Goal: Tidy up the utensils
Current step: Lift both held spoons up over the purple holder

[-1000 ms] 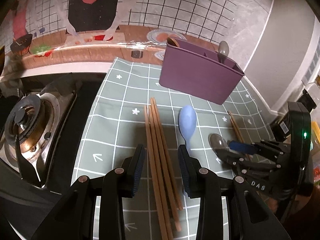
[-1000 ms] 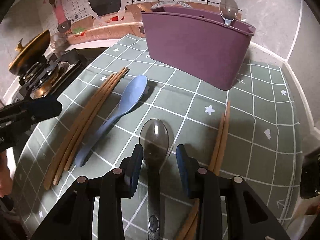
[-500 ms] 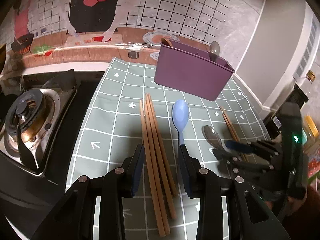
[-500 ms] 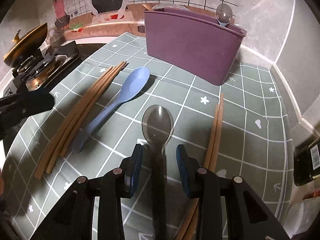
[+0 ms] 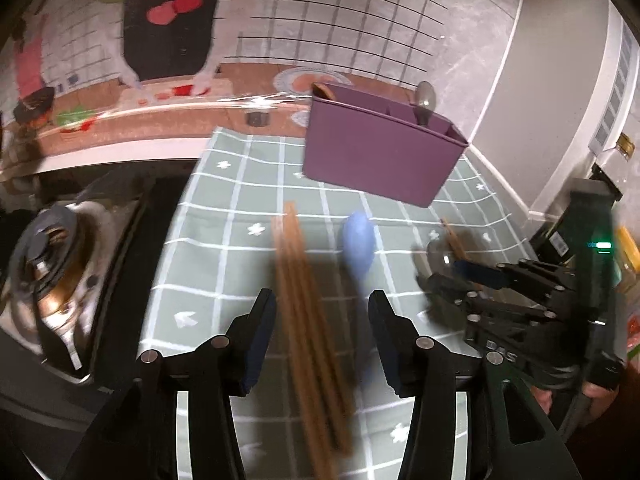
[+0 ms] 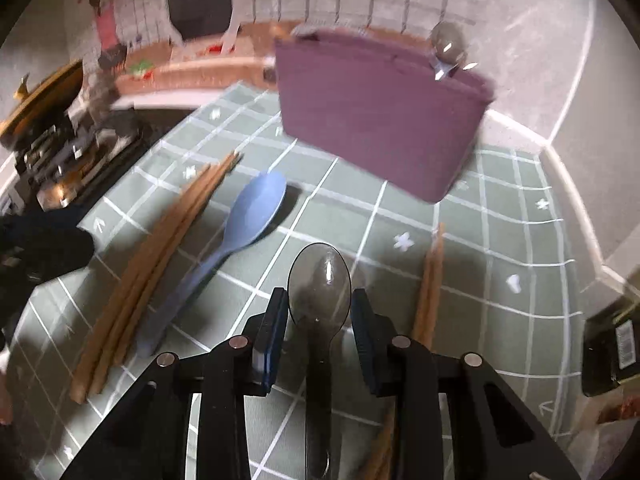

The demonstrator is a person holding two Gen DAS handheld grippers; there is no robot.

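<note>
We straddle the clear spoon [image 6: 319,284] with the right gripper [image 6: 319,312], jaws closing, not yet pinching; left gripper [image 5: 322,330] just spread over chopsticks [image 5: 304,300]. Centre on the handle.

Matt wooden chopsticks [image 6: 152,264], glossy smoky plastic spoon [image 6: 319,286], matt purple plastic caddy [image 6: 380,116].

The purple caddy [image 5: 380,156] stands at the far edge of the green grid mat [image 5: 224,240], blocking the way to the wall behind it, with bare mat just in front of its base. To the left, the gas stove [image 5: 52,264] borders the mat. On the mat, the bundle of wooden chopsticks [image 6: 160,248], the blue spoon [image 6: 240,224], the clear grey spoon [image 6: 319,284] and the second chopstick pair [image 6: 430,280] lie side by side with narrow strips of mat between them; a dark bottle [image 6: 612,352] stands off the mat's right edge.
</note>
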